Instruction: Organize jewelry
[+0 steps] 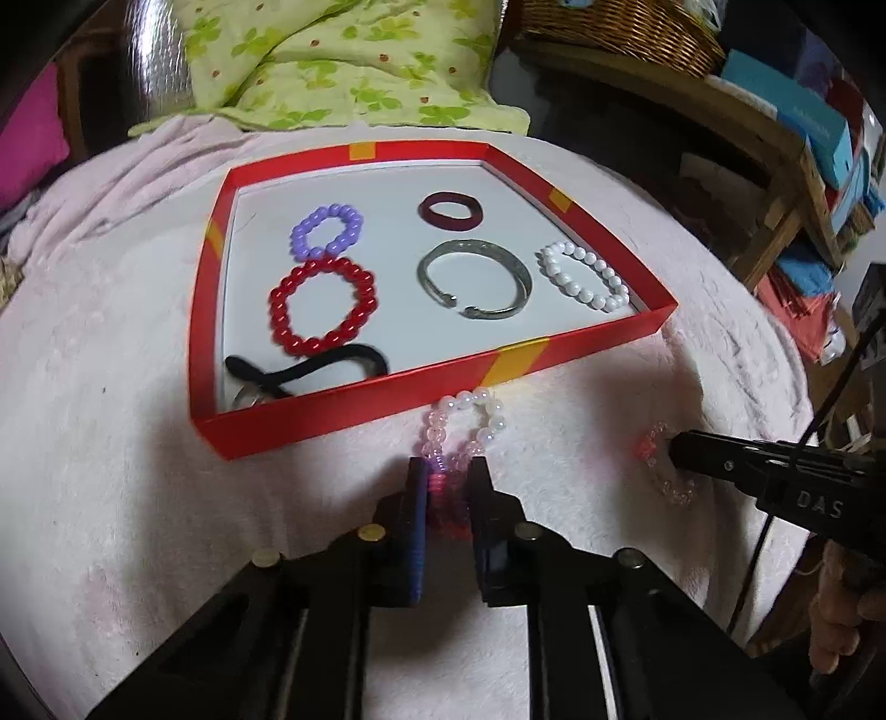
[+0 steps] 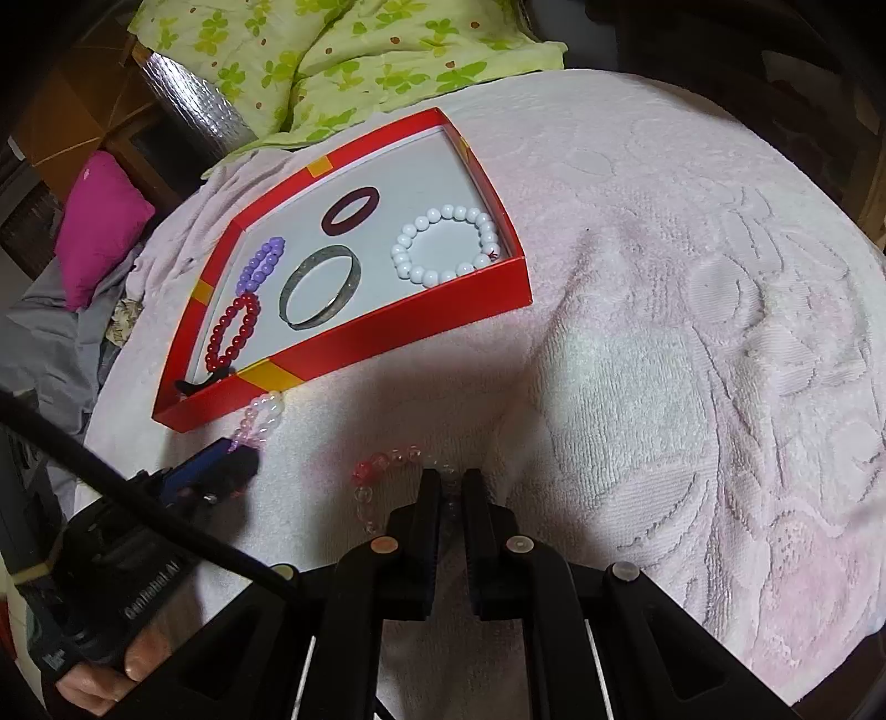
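A pale pink towel (image 1: 637,387) covers the surface, with a green flowered quilt (image 1: 343,61) bunched beyond it and a wicker basket (image 1: 620,27) and stacked boxes off to the right. The red box lid (image 1: 354,399) serves as the landmark.

Inside the lid, from left to right: a black hair tie (image 1: 332,363) in the near left corner, a red bead bracelet (image 1: 324,304) just behind it, a purple bead bracelet (image 1: 326,230) touching the red one on its far side, a dark maroon ring (image 1: 449,211) towards the back, a silver open bangle (image 1: 473,279) in the middle, and a white bead bracelet (image 1: 587,275) against the right wall.

Outside the lid, just in front of its near wall, lies a pink and pearl bead bracelet (image 1: 465,426). The left claw (image 1: 449,477) is pressed together on the near end of it, beads pinched between the pads.

Further right of the lid's near corner, on the bare towel, lies a clear and red bead bracelet (image 2: 382,471). The right claw (image 2: 451,487) is closed on its right part, the jaws nearly touching with the clear beads between them.
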A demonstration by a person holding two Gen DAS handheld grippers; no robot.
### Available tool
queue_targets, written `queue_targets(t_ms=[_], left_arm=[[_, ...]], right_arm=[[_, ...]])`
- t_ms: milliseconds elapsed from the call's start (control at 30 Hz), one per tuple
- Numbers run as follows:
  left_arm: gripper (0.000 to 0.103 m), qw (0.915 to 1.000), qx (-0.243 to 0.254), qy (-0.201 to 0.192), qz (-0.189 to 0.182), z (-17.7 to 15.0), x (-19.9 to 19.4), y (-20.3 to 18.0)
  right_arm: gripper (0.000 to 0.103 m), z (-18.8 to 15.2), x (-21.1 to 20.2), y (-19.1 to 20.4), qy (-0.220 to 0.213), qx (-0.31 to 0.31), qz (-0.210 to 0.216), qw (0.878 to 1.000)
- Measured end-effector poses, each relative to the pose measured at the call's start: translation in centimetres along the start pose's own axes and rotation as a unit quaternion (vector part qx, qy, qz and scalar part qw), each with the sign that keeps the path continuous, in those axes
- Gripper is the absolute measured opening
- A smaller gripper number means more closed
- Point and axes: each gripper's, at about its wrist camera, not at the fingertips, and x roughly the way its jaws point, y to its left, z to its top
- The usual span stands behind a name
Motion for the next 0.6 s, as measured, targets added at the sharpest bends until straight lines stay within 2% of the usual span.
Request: queue_targets(t_ms=[100, 233, 600], left_arm=[[0.008, 0.9999, 0.001, 0.001, -0.01, -0.3, -0.6, 0.7], [0.008, 1.0, 0.005, 0.003, -0.005, -0.8, -1.4, 1.5], [0.008, 0.9996, 0.028, 0.008, 0.006, -2.7, -3.9, 3.1]], right_arm=[[0.01, 0.0, 0.1, 0.3, -0.001, -0.001, -0.007, 1.0], [0.009, 0.1, 0.1, 0.9, -0.006, -0.006, -0.013, 1.0], [0.01, 0.2, 0.2, 3.6, -0.012, -0.027, 0.033, 0.999]])
